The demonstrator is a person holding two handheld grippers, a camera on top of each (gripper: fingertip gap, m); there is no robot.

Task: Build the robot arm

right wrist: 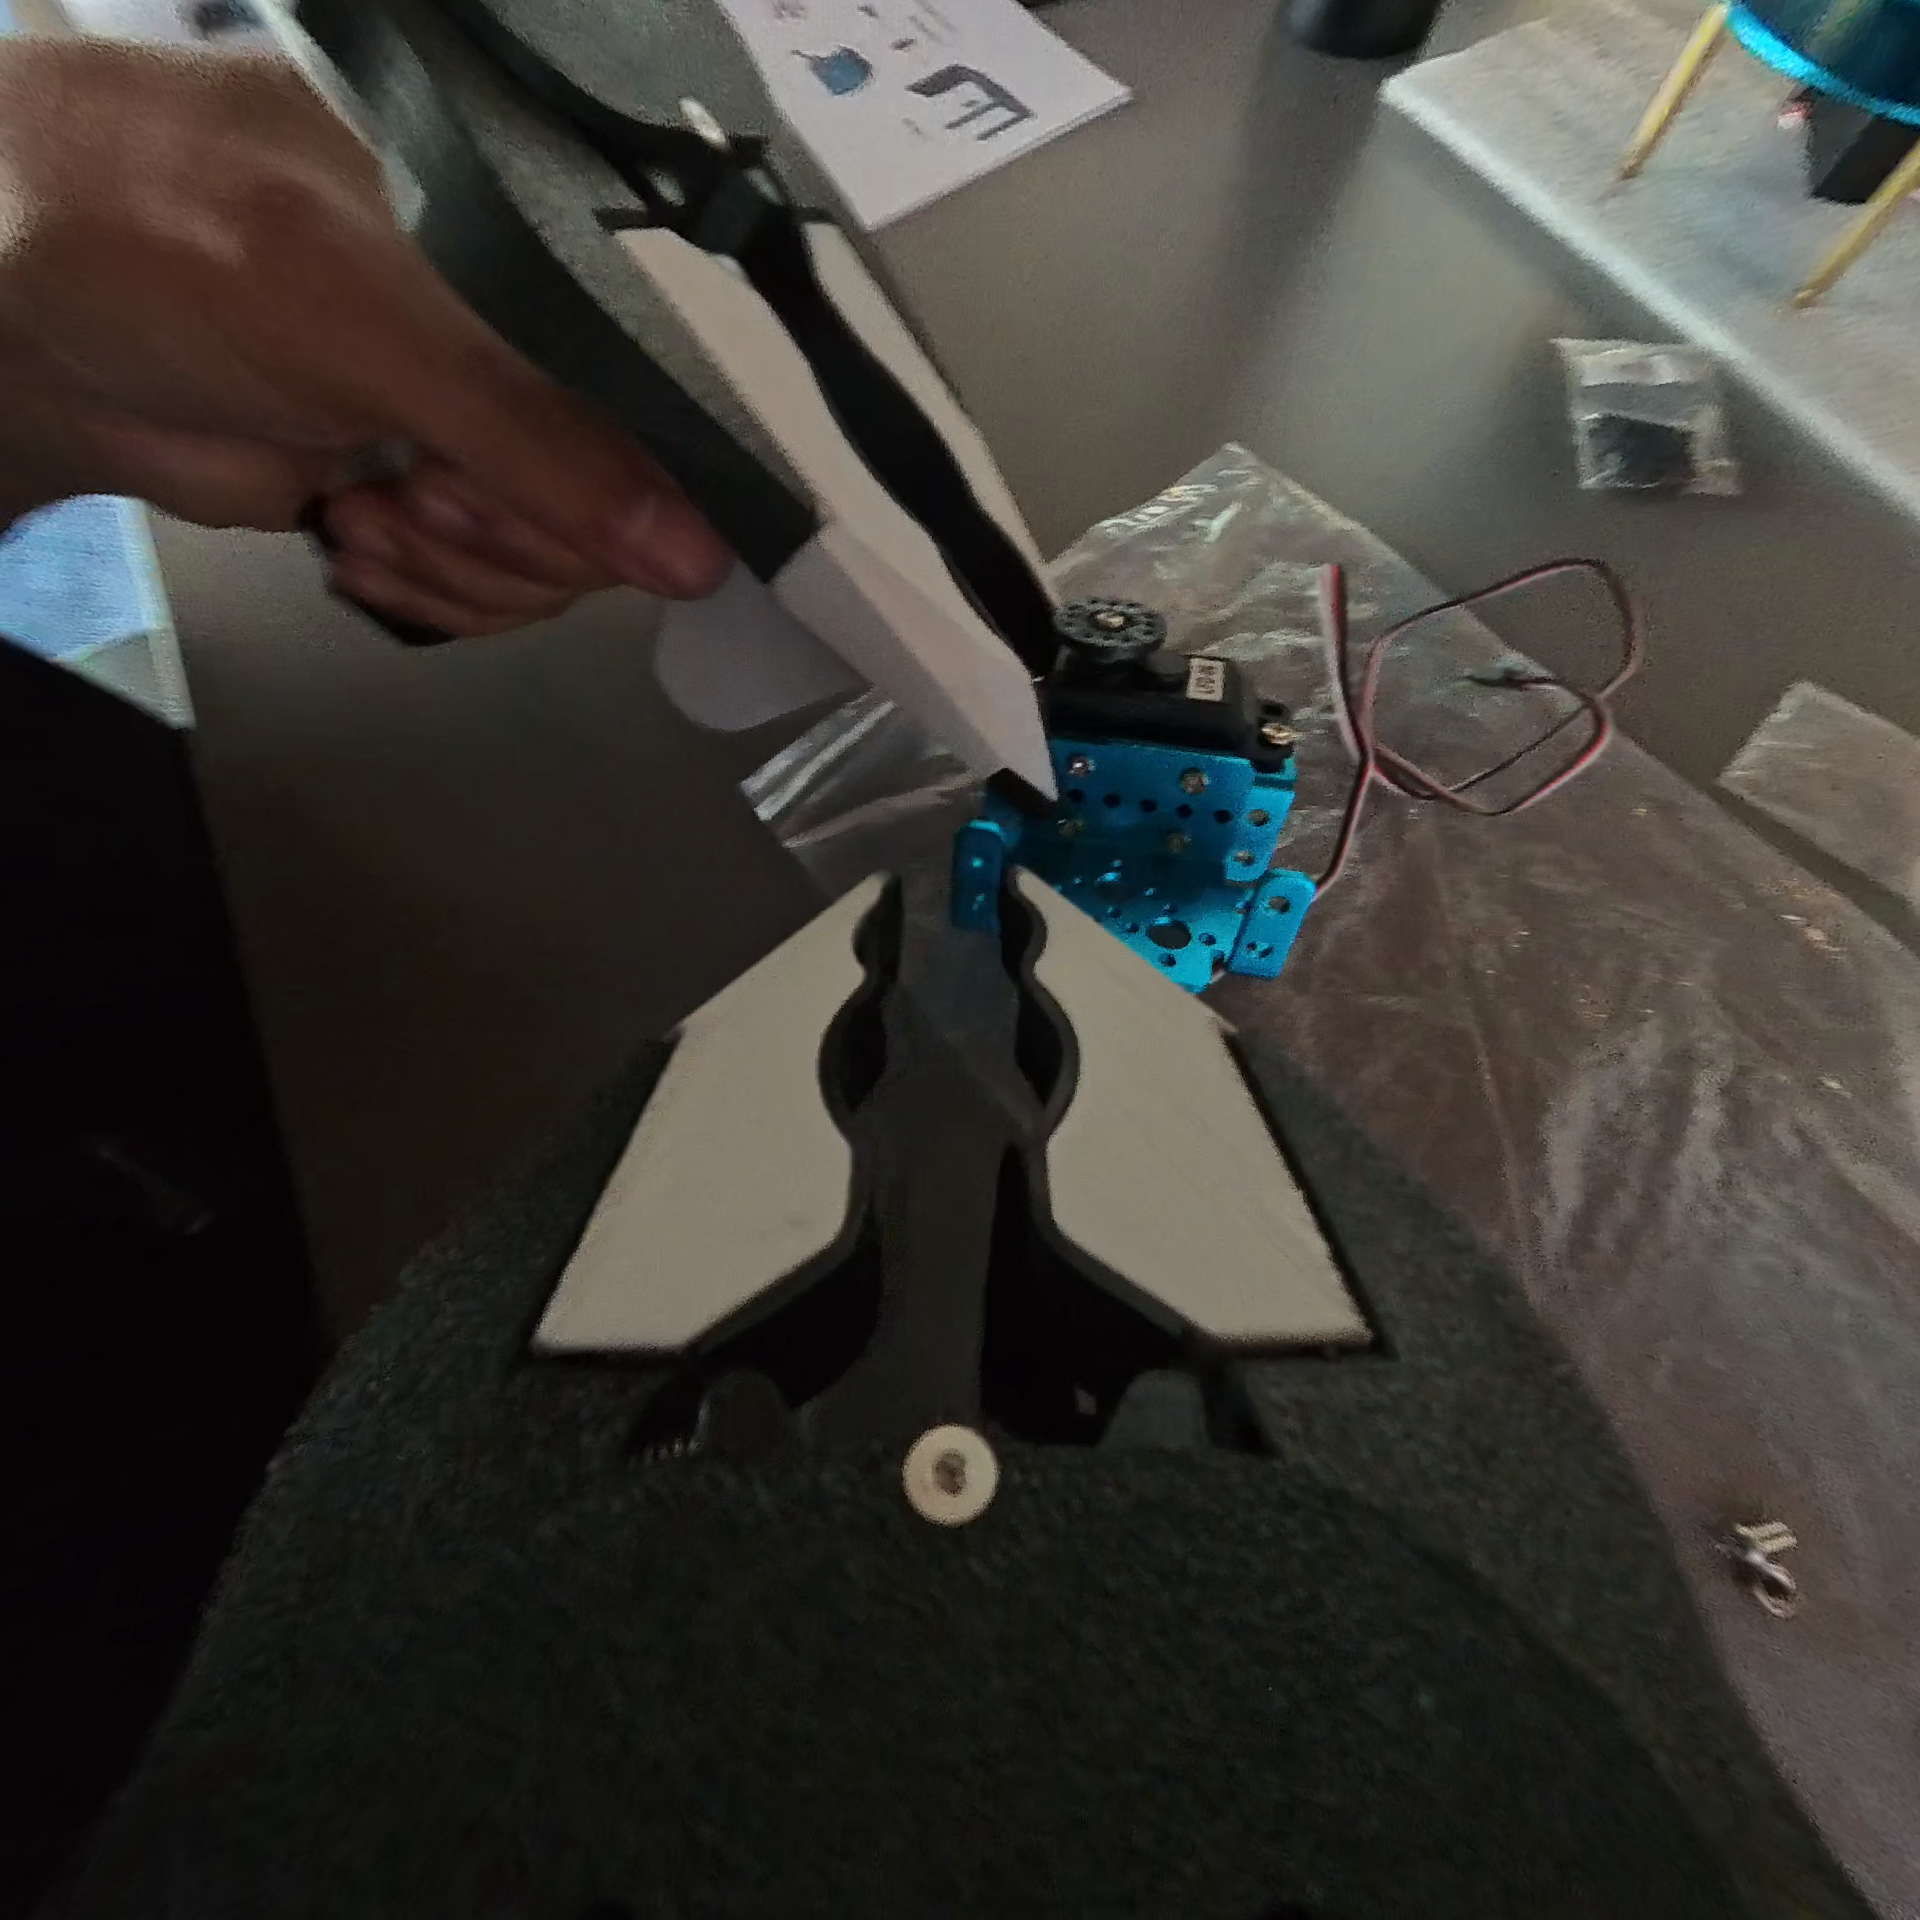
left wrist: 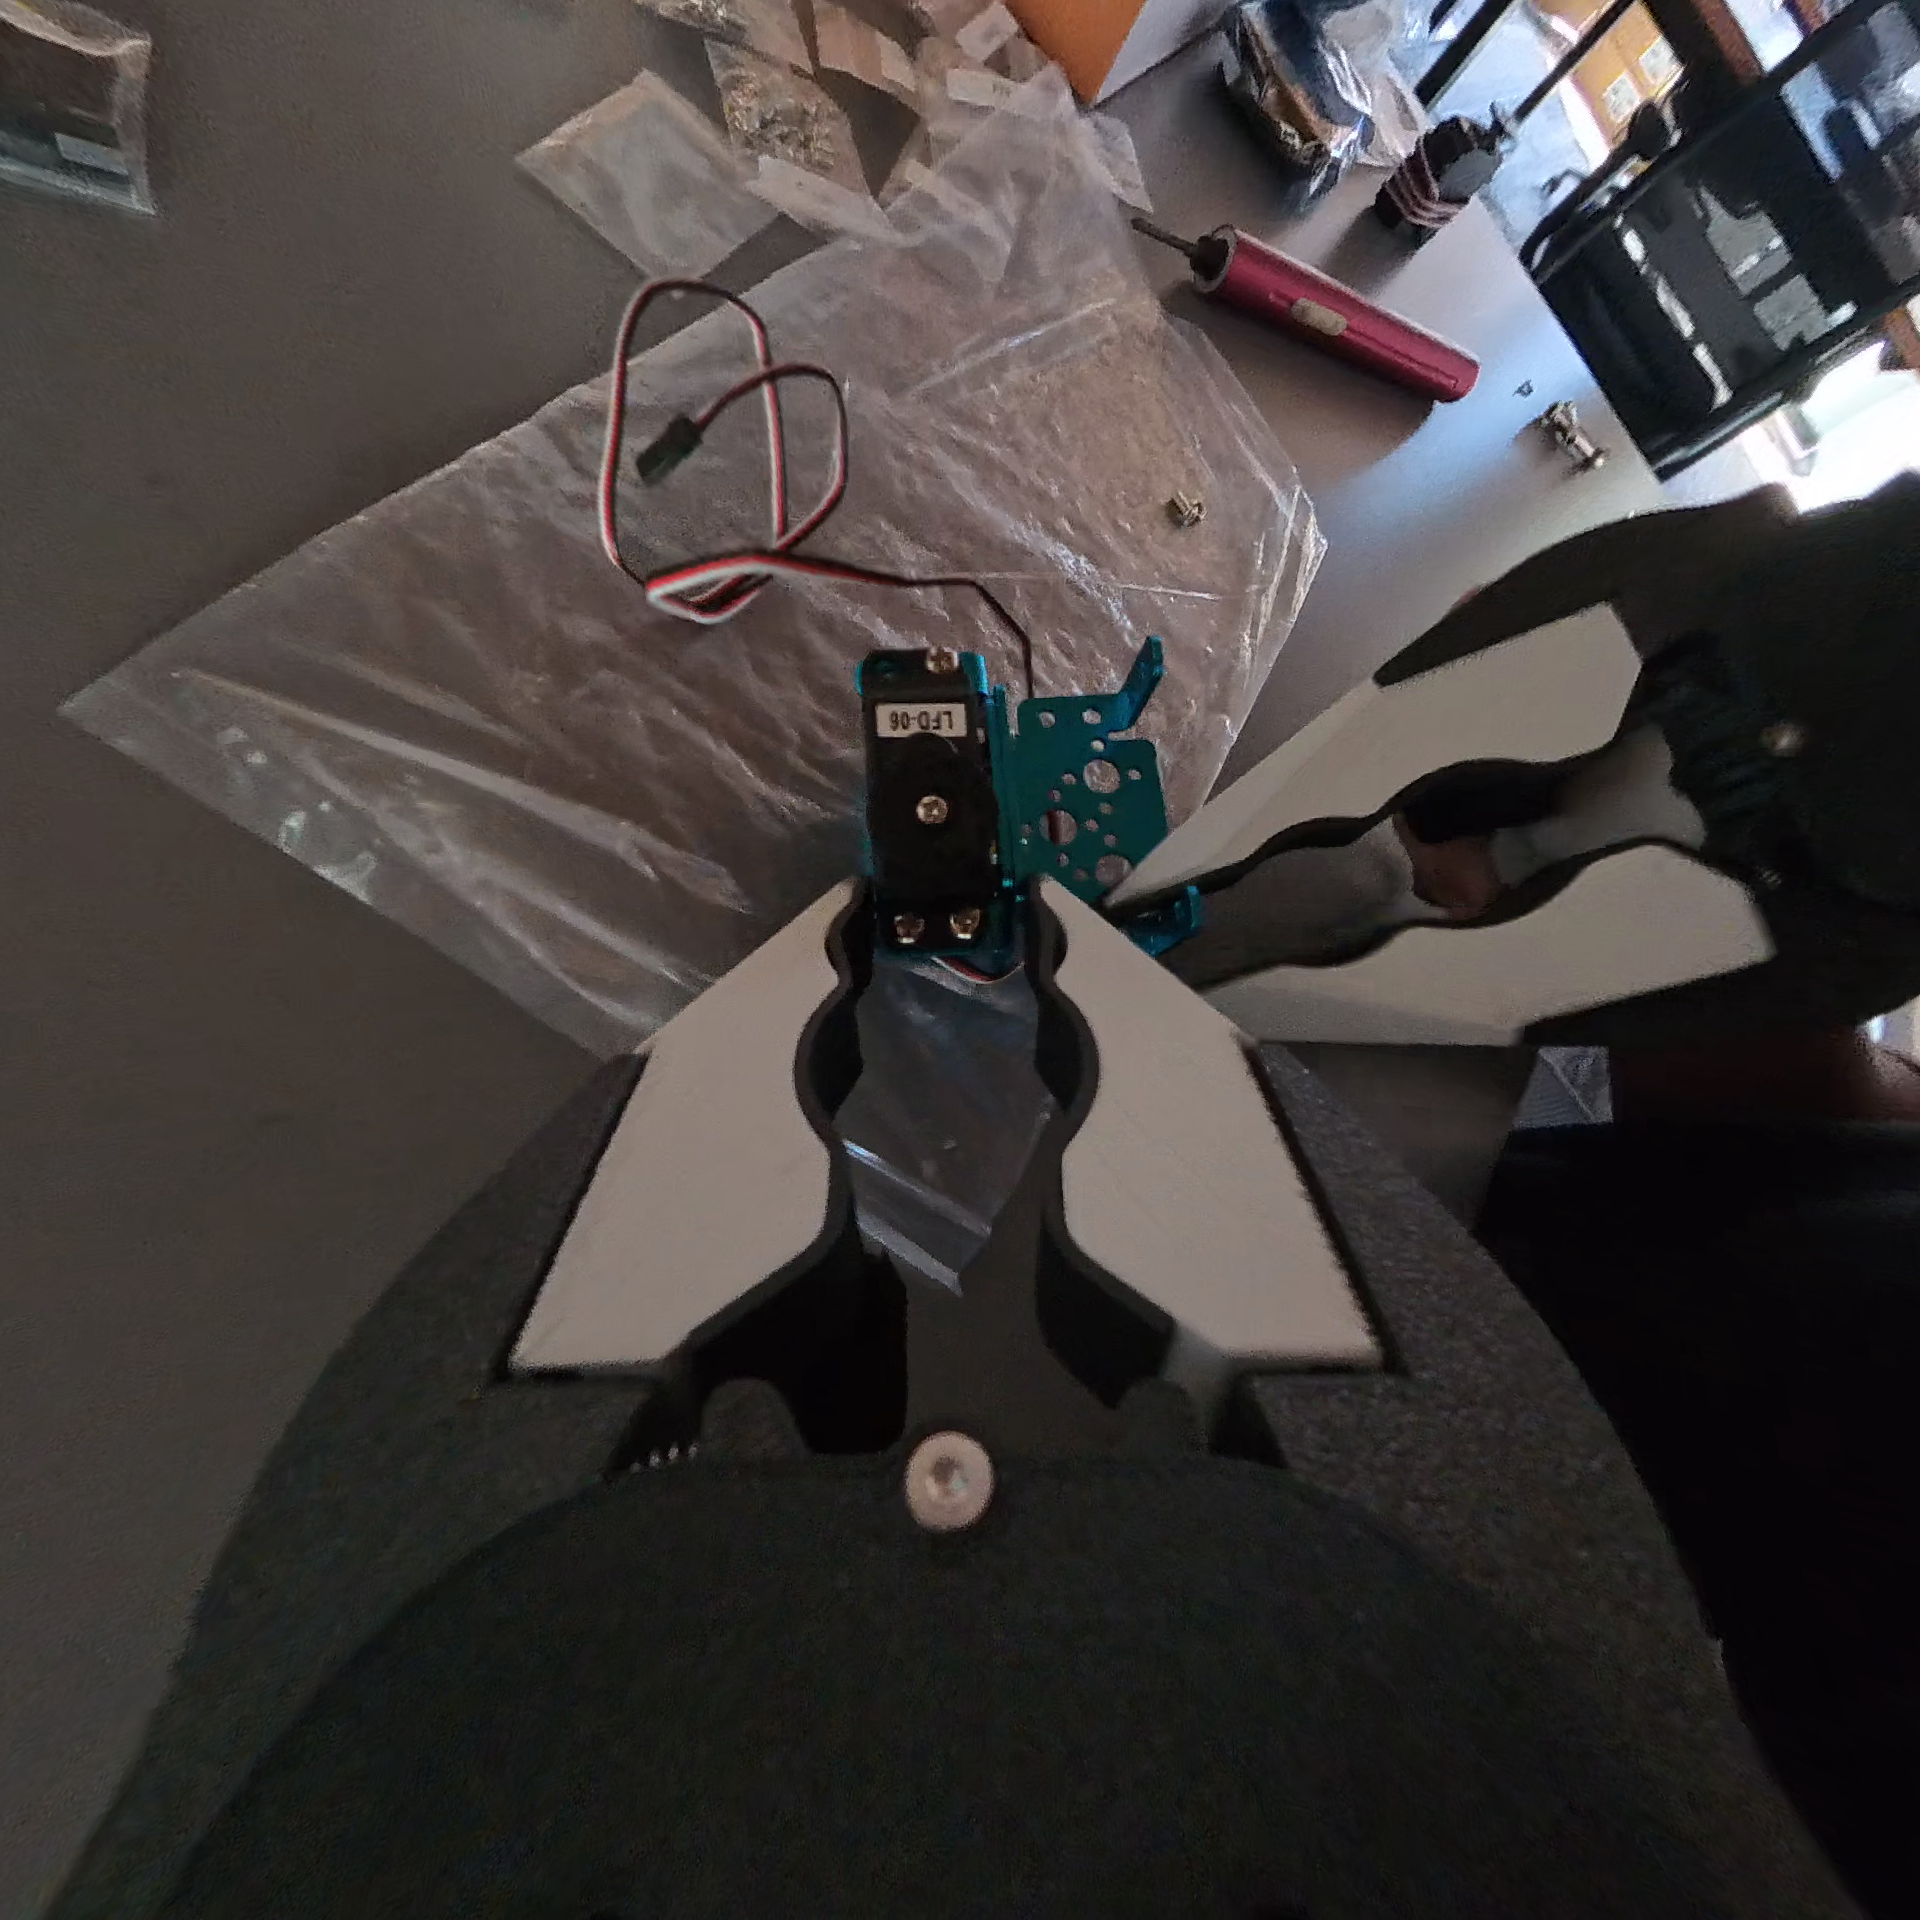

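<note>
A black servo [left wrist: 925,790] sits in a blue perforated metal bracket [left wrist: 1081,800] over a clear plastic bag [left wrist: 468,675] on the grey table. Its red, white and black wire [left wrist: 727,436] loops across the bag. My left gripper [left wrist: 951,899] is shut on the servo's end, with a finger on each side. My right gripper [right wrist: 954,883] is closed around a tab of the blue bracket [right wrist: 1164,831]; it also shows in the left wrist view [left wrist: 1143,914]. In the right wrist view a hand [right wrist: 312,364] holds the left gripper [right wrist: 1039,727], which comes down on the servo [right wrist: 1143,686].
A magenta cylindrical screwdriver [left wrist: 1340,312] lies at the back right. Small bags of parts [left wrist: 769,114] lie behind the big bag. Loose screws [left wrist: 1184,509] [right wrist: 1761,1564] are on the table. There is also a printed sheet [right wrist: 935,94], a bag of black parts [right wrist: 1647,416] and a black cart [left wrist: 1745,229].
</note>
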